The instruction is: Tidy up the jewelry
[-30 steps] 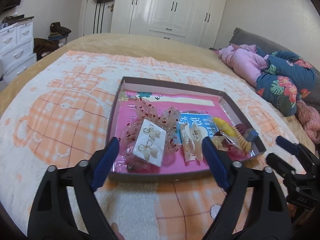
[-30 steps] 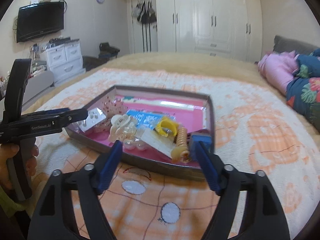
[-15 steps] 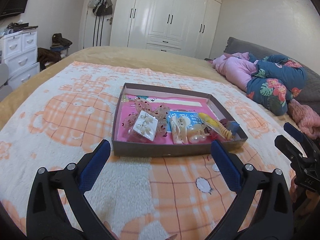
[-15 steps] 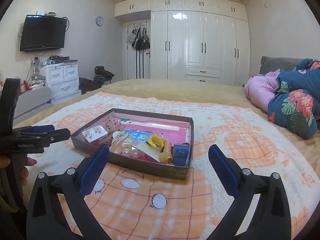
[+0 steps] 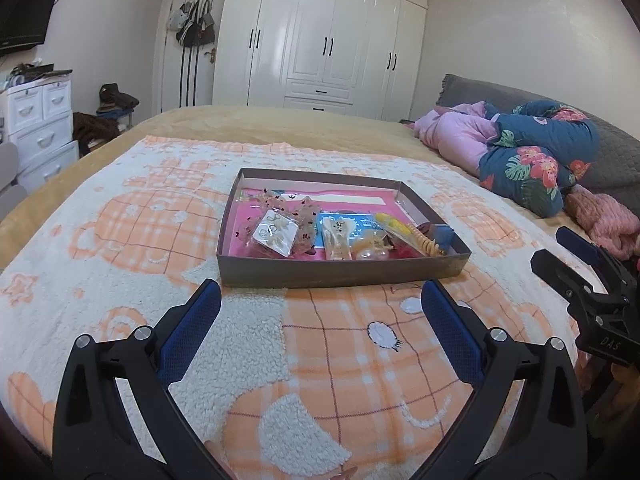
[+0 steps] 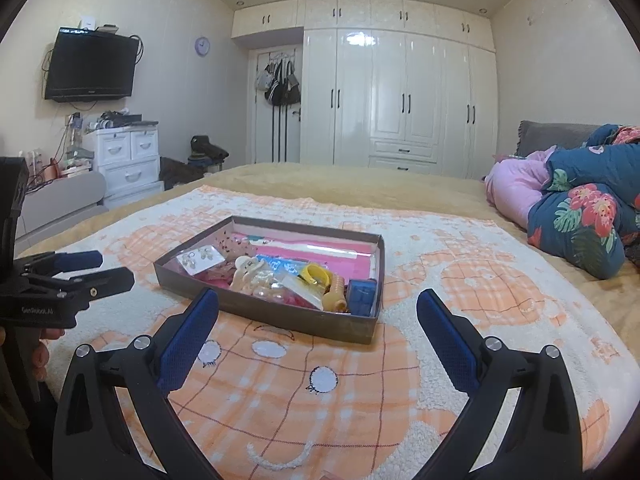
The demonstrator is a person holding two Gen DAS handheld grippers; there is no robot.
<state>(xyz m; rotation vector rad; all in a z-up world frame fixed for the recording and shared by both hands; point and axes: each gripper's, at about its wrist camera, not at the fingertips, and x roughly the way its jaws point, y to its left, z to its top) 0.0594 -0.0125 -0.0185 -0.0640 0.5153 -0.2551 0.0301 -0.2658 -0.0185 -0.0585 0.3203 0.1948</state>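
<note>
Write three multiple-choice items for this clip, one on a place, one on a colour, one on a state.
1. Where does the tray of jewelry rest?
A. on the orange-and-white blanket on the bed
B. on the white drawer unit
C. on the floor

2. What colour is the small box at the tray's right end?
A. green
B. blue
C. white

3. How do the left gripper and right gripper stand?
A. both shut on jewelry
B. one shut on the tray rim
C. both open and holding nothing

Answers: 1 A, the blanket lies under the tray on all sides; 2 B, the right wrist view shows its blue face; 3 C, each pair of fingers is spread wide, short of the tray.
</note>
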